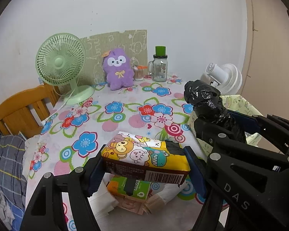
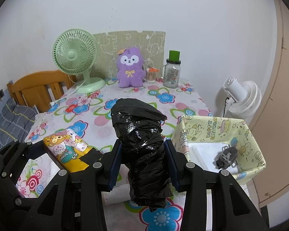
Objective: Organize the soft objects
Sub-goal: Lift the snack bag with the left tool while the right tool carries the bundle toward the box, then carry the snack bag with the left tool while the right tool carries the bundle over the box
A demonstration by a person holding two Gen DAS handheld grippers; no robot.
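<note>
Both grippers (image 2: 142, 165) blk plastic w/ blue fingers (image 1: 195, 173), silver screws, "DAS" lettering.

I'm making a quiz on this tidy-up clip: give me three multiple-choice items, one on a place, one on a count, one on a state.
1. Where does the purple plush toy sit?
A. in the yellow box
B. at the far edge of the table, by the wall
C. on the wooden chair

2. How many fans are in view?
A. one
B. two
C. three

3. What does the right gripper hold?
A. nothing
B. the glass jar
C. a black plastic roll

Key: 1 B, it sits in front of the cardboard leaning on the wall. 2 B, a green fan on the table and a white fan beside it. 3 C, its fingers press the black plastic roll from both sides.
</note>
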